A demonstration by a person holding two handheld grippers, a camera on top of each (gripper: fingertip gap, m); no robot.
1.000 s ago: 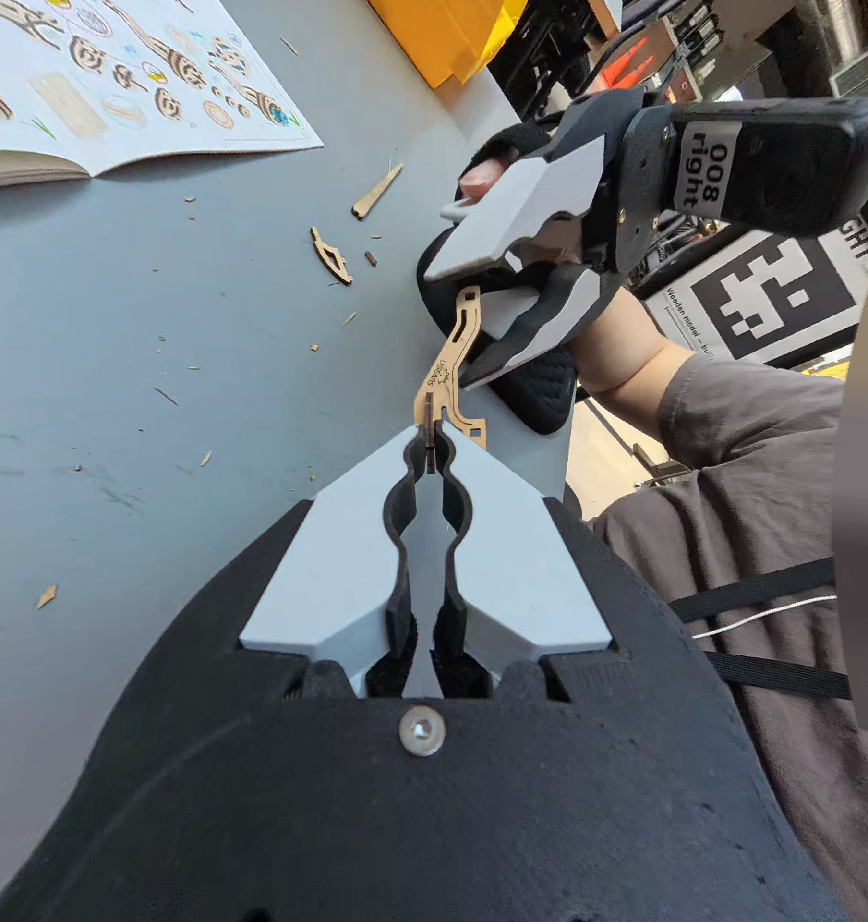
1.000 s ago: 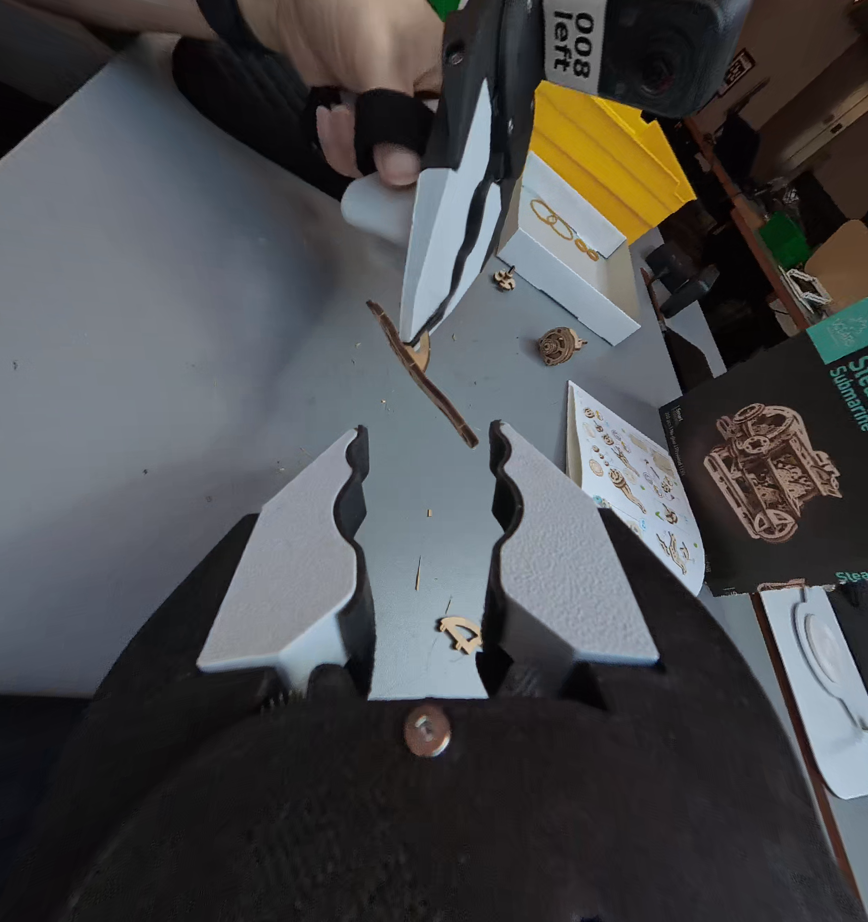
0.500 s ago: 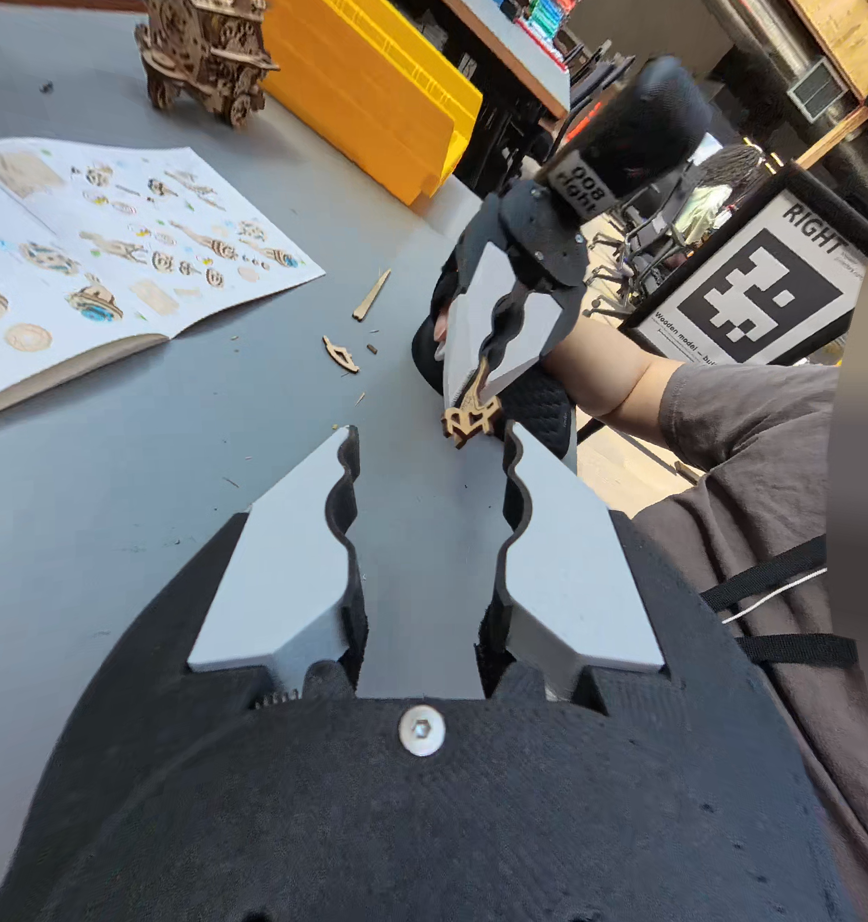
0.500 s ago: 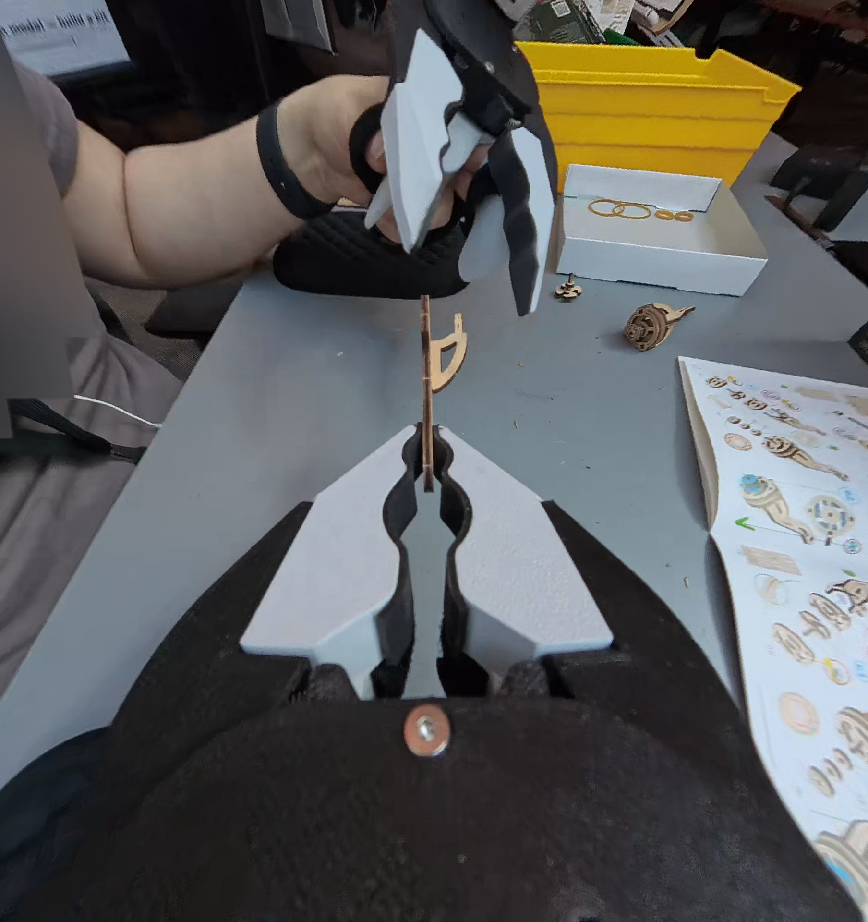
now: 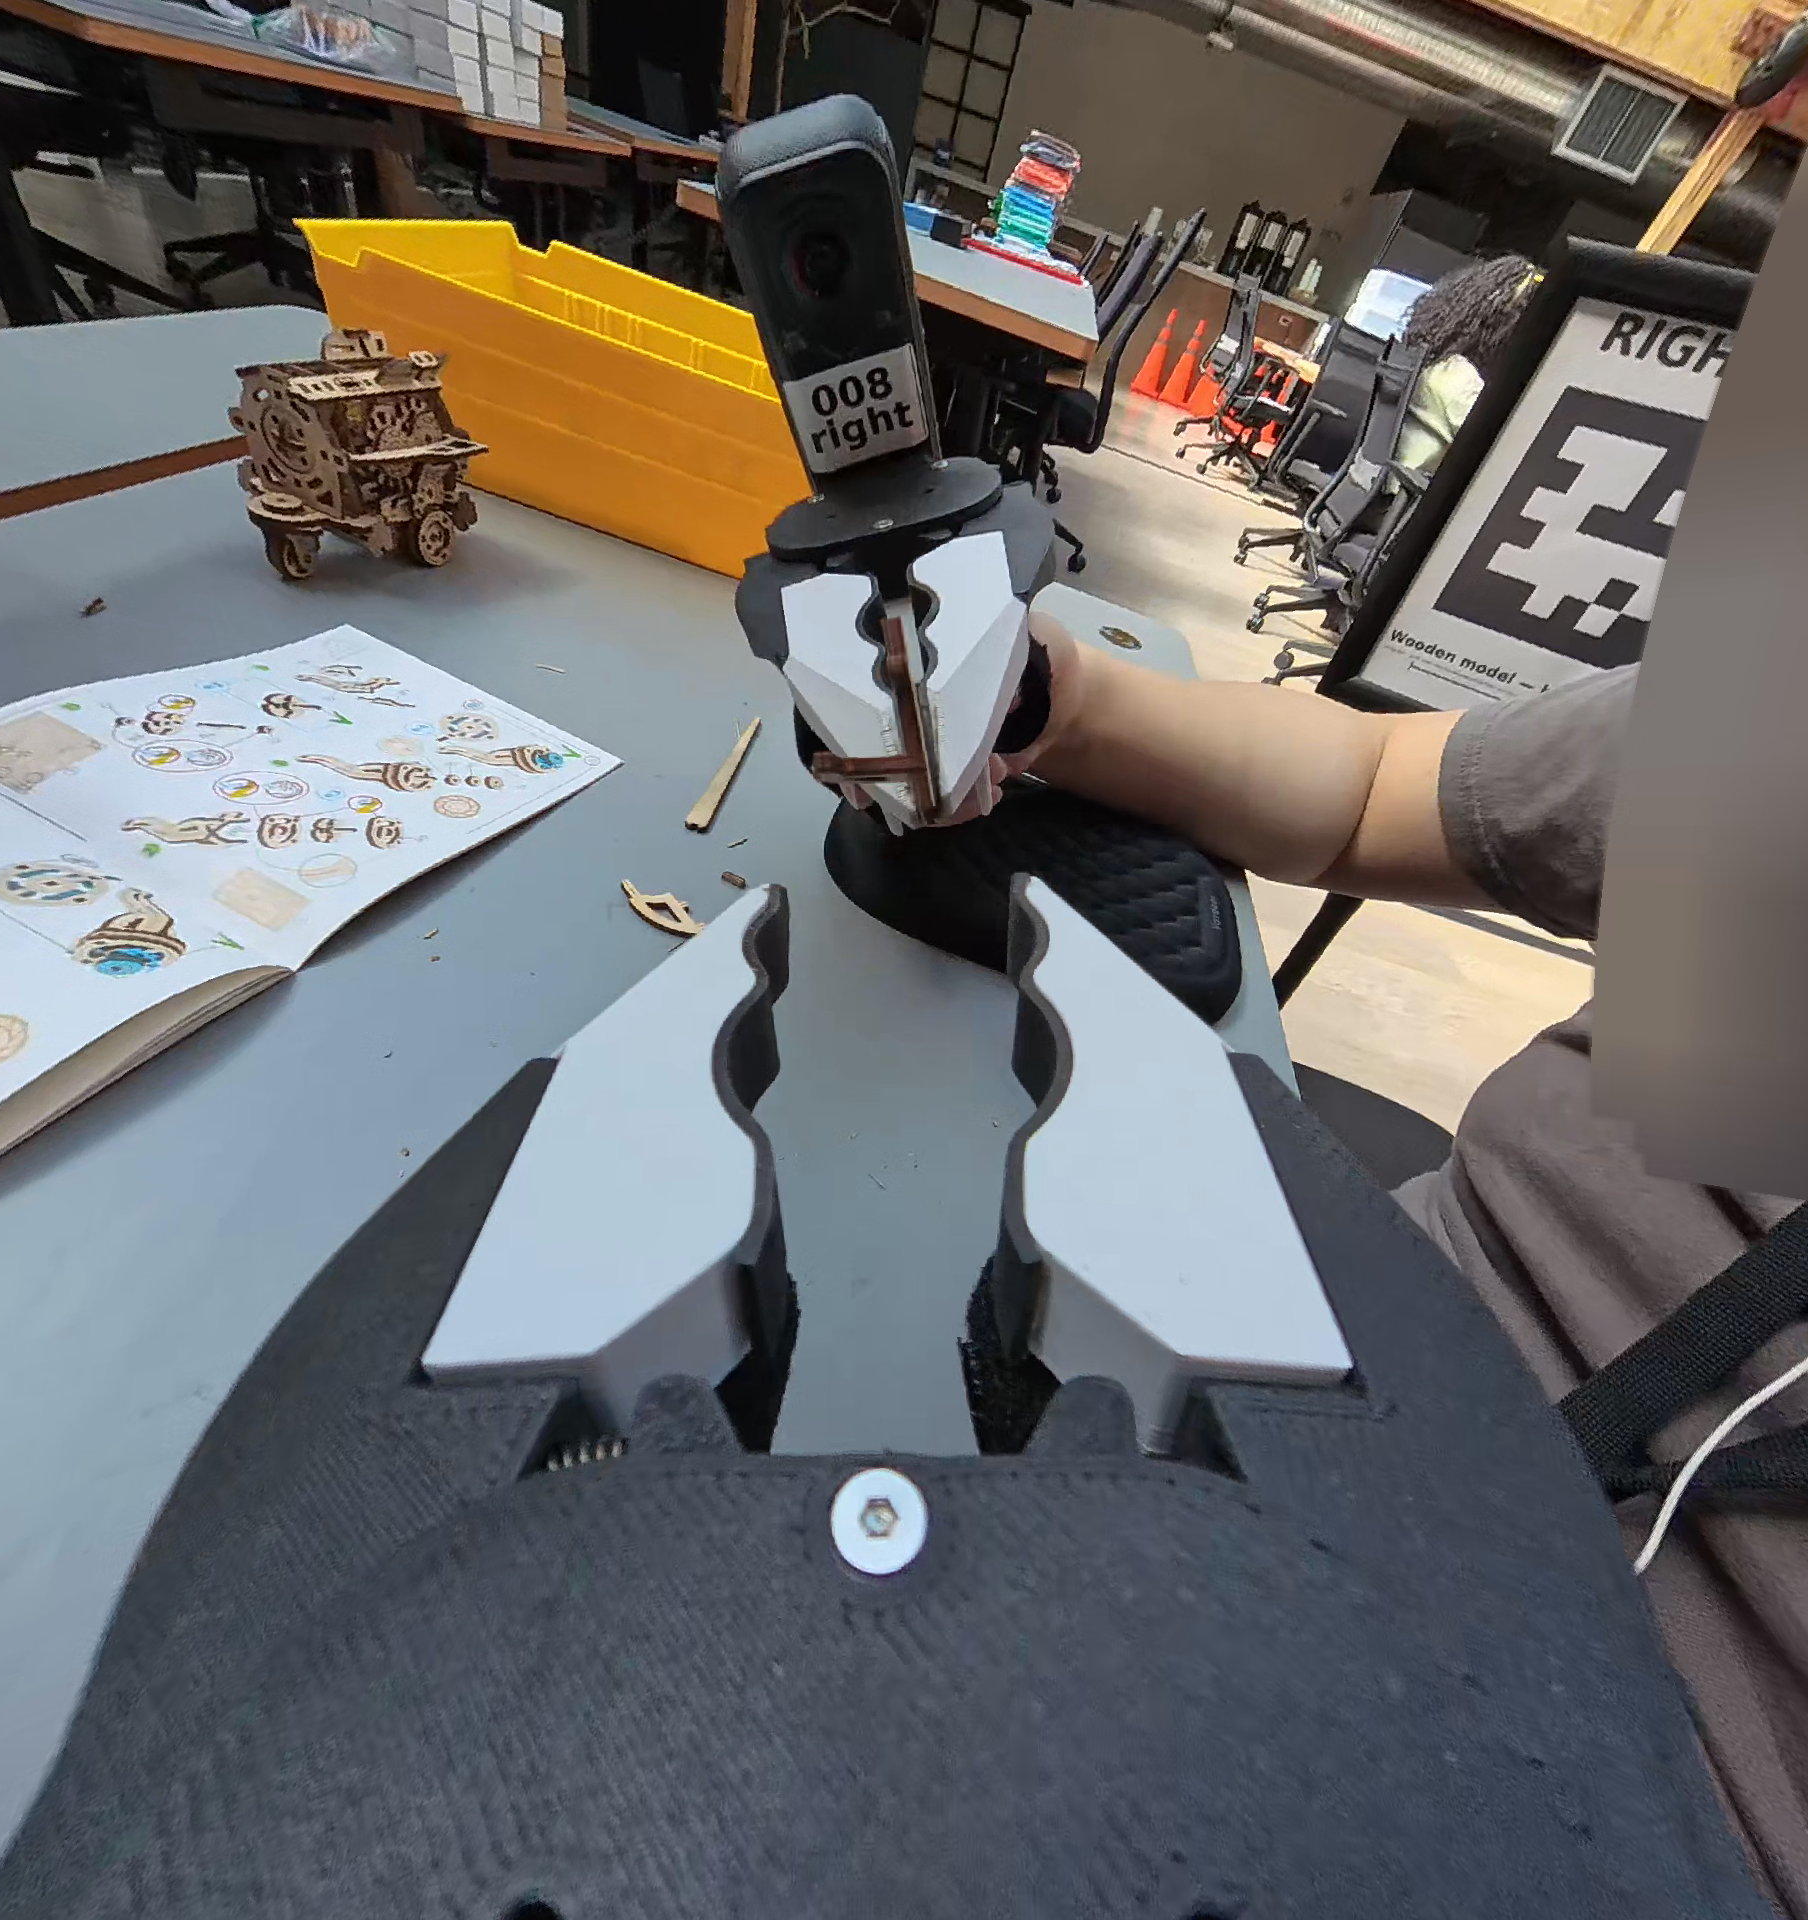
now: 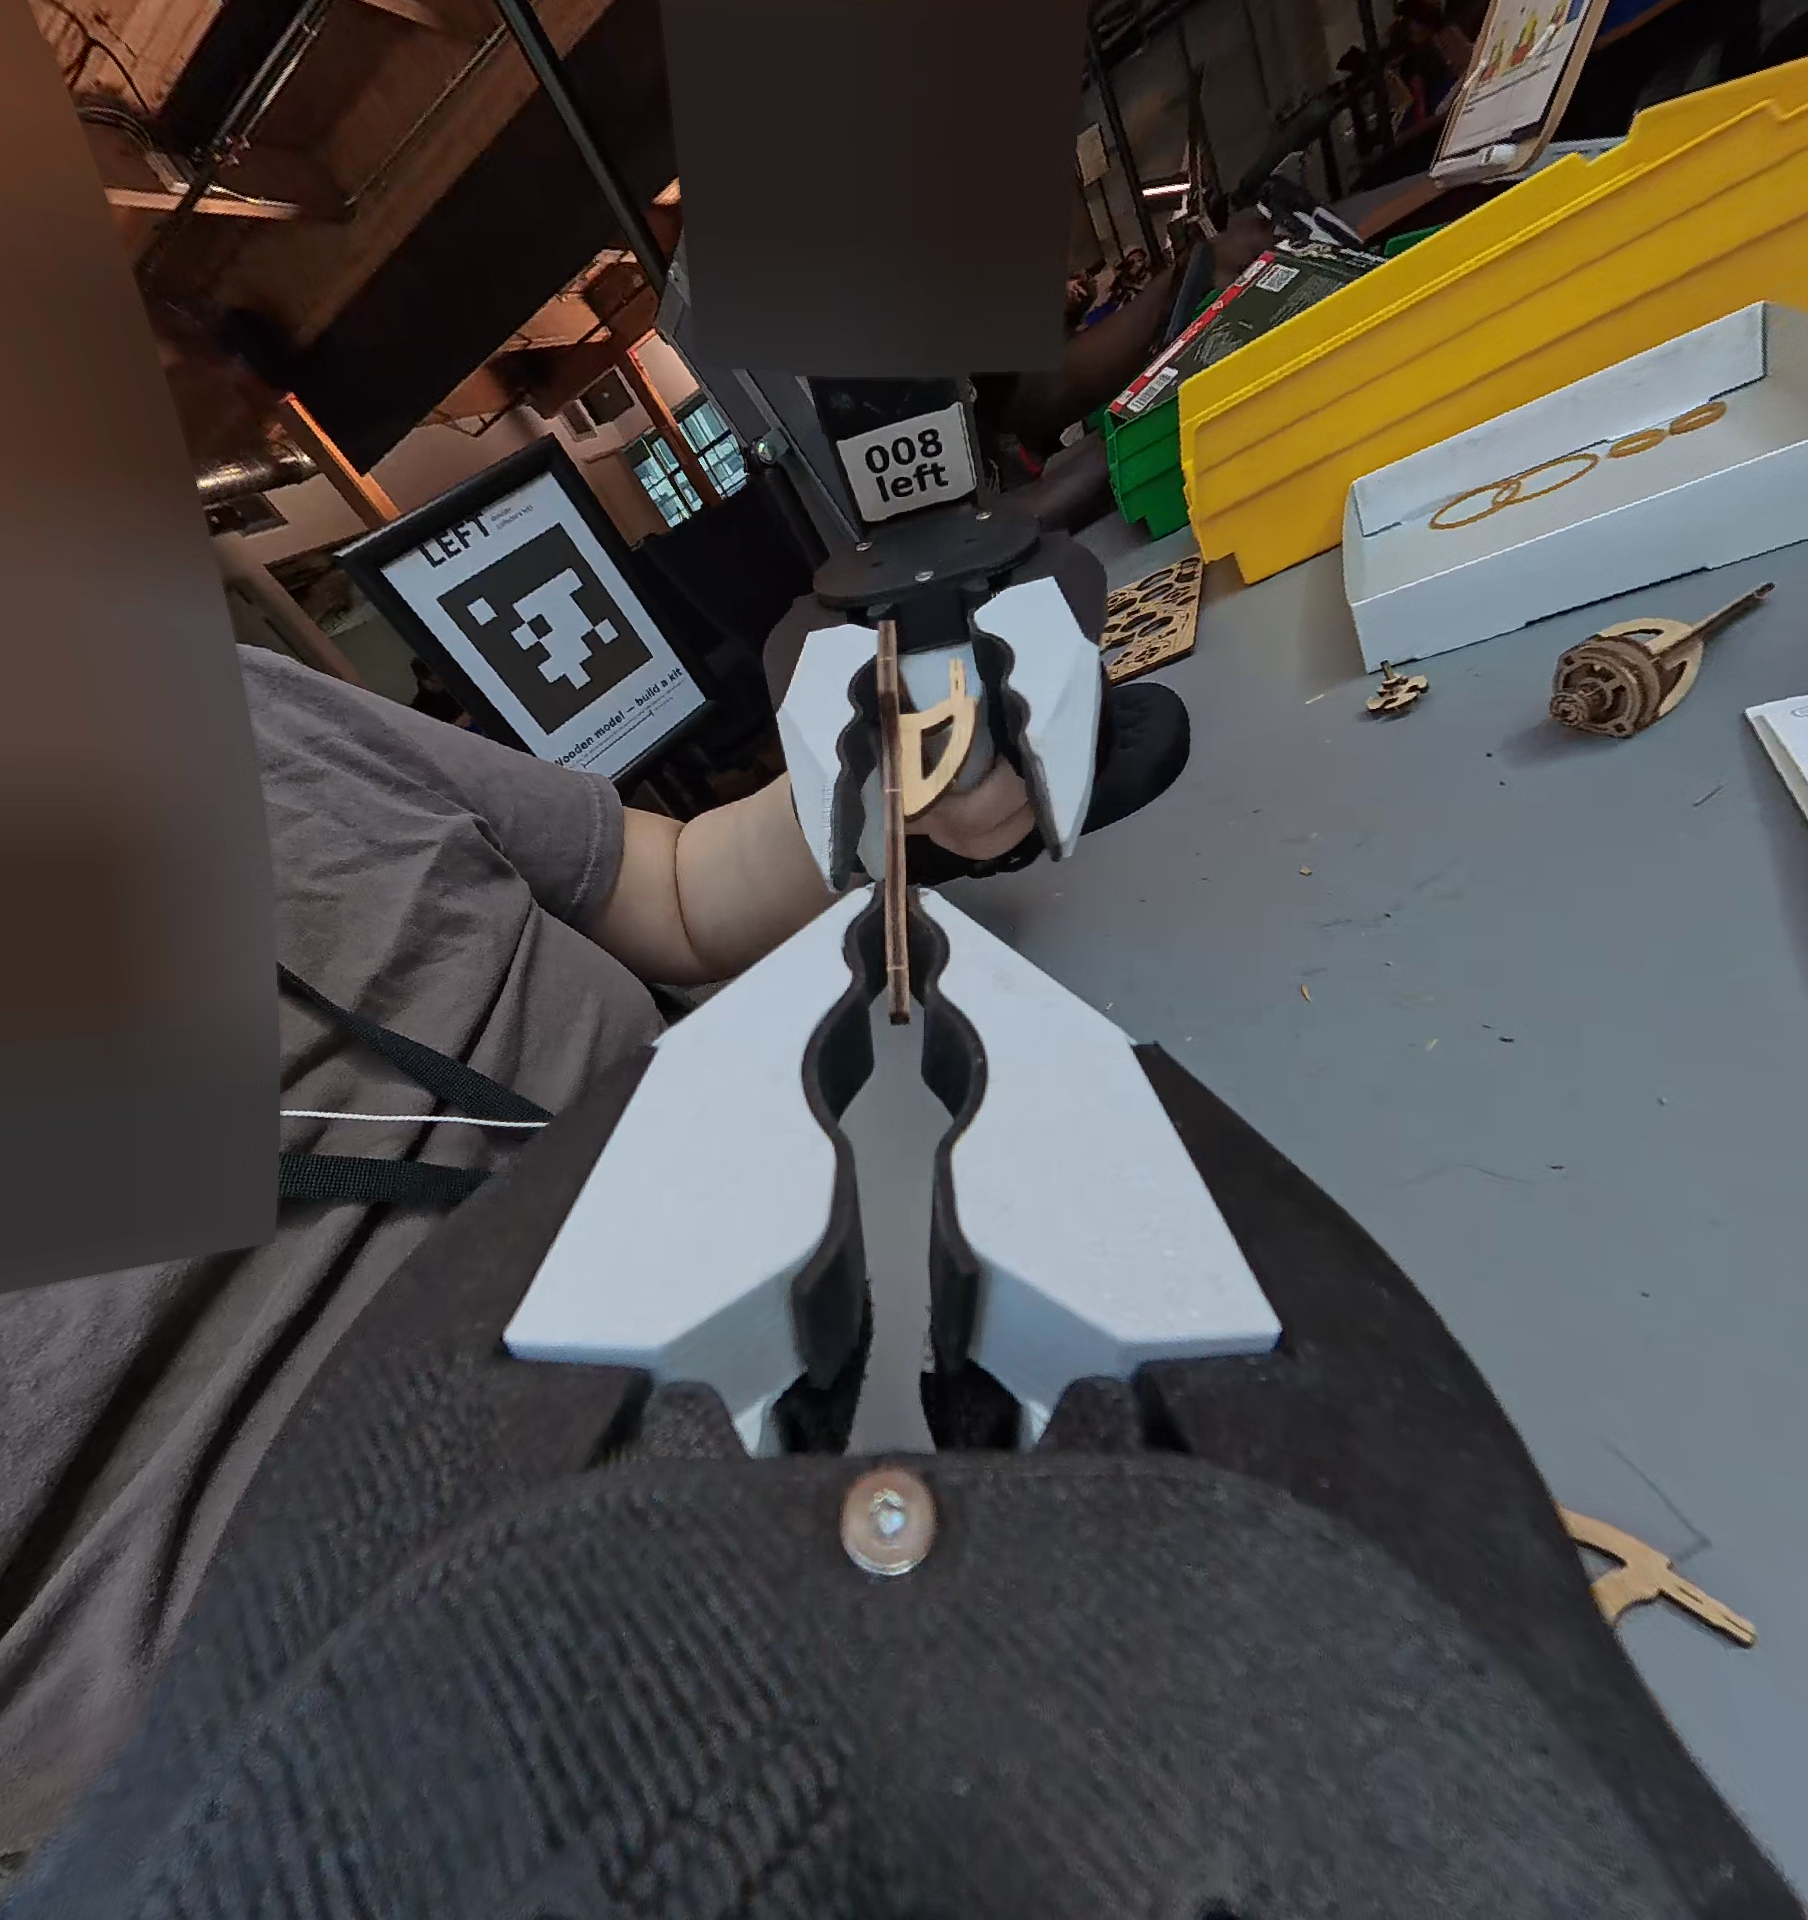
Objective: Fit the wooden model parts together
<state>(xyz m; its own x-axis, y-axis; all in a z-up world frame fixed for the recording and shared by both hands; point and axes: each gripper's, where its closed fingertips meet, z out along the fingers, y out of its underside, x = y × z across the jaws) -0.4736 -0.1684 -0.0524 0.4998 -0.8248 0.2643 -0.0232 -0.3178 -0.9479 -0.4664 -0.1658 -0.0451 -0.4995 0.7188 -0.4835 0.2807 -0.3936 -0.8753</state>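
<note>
The wooden part (image 6: 892, 831), a thin strip w/ a small quadrant piece slotted into it, has changed hands within the last sec. It was clamped in the left gripper (image 5: 895, 914), whose fingers are now spread w/ nothing between them. The right gripper (image 6: 892, 904) is clenched on the strip's lower end and holds it edge-on, upright, above the grey table (image 5: 204, 1195). Handover looks done, so the left is prob. free to fetch the next piece, e.g. the loose wooden piece (image 5: 659, 908) just beside its fingers.
</note>
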